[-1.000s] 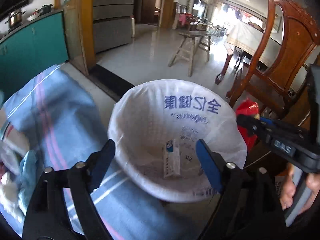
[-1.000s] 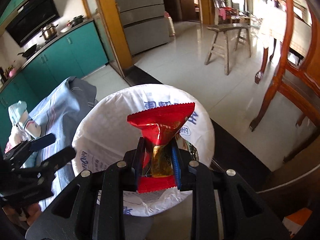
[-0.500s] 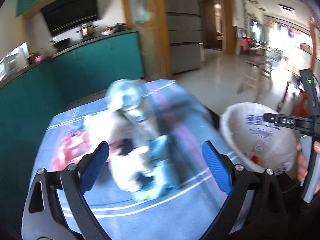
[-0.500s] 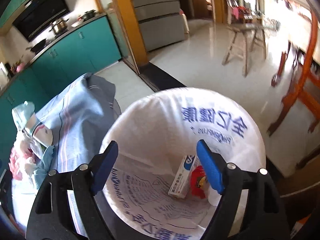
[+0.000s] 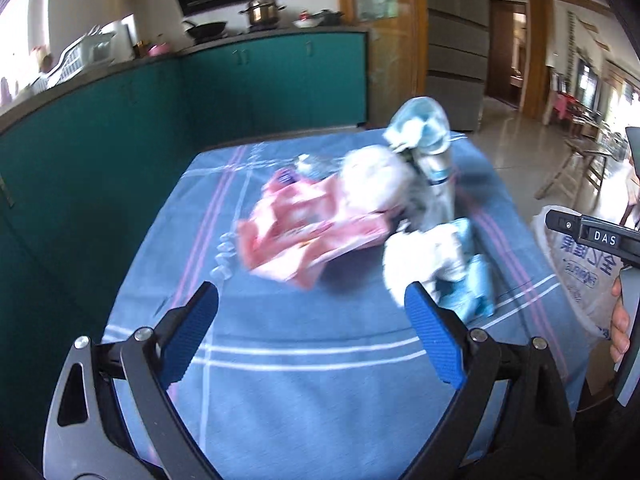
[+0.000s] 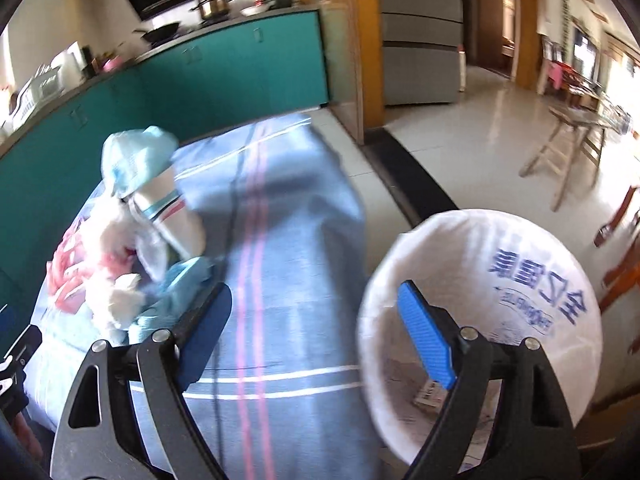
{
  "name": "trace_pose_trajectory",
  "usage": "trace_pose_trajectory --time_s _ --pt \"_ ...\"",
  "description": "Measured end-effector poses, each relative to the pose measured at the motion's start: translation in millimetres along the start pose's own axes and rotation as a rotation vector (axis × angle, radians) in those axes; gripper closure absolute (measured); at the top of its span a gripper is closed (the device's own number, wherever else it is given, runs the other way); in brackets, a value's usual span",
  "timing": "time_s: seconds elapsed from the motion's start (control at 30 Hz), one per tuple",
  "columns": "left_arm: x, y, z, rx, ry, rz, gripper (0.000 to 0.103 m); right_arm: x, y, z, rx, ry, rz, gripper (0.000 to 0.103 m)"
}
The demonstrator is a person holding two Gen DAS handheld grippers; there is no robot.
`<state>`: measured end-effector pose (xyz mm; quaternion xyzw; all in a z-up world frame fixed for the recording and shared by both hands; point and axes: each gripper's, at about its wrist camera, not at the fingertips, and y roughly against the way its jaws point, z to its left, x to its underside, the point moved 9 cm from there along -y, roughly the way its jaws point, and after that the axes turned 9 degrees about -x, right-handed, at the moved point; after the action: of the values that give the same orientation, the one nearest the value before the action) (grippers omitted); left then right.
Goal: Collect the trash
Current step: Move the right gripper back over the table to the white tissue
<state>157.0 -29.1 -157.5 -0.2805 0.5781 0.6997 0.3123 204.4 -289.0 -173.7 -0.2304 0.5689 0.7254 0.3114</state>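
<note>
Right wrist alone shows the bin (image 6: pixel 480 272) interior; both grippers' jaws gape empty, right's just widened.

1. A blue cloth (image 5: pixel 304 380) crossed with white and pink stripes is covering the desk.
2. A pink wrapper (image 5: pixel 304 232) is lying on it.
3. A white bag (image 6: pixel 532 280) is showing blue lettering.
4. Teal cabinets (image 5: pixel 200 112) are lining the wall.

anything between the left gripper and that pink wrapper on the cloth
Nothing visible. The left gripper is open and empty over bare blue cloth; the pink wrapper lies ahead, the white-lined bin off to the right.
</note>
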Motion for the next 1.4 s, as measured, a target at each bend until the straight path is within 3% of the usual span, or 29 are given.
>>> trace_pose_trajectory --time_s 0.43,1.0,1.4 --pt "4.1 7.8 51.3 -0.072 0.064 0.017 0.009 -8.1 -16.6 58.8 -0.094 0.036 0.031 0.020" --pt "16.9 3.2 44.5 -0.048 0.061 0.047 0.009 8.3 -18.7 63.4 -0.090 0.053 0.079 0.020" --pt "20.8 -0.6 51.3 -0.049 0.071 0.048 0.009 13.3 -48.2 115.6 -0.135 0.117 0.125 0.020"
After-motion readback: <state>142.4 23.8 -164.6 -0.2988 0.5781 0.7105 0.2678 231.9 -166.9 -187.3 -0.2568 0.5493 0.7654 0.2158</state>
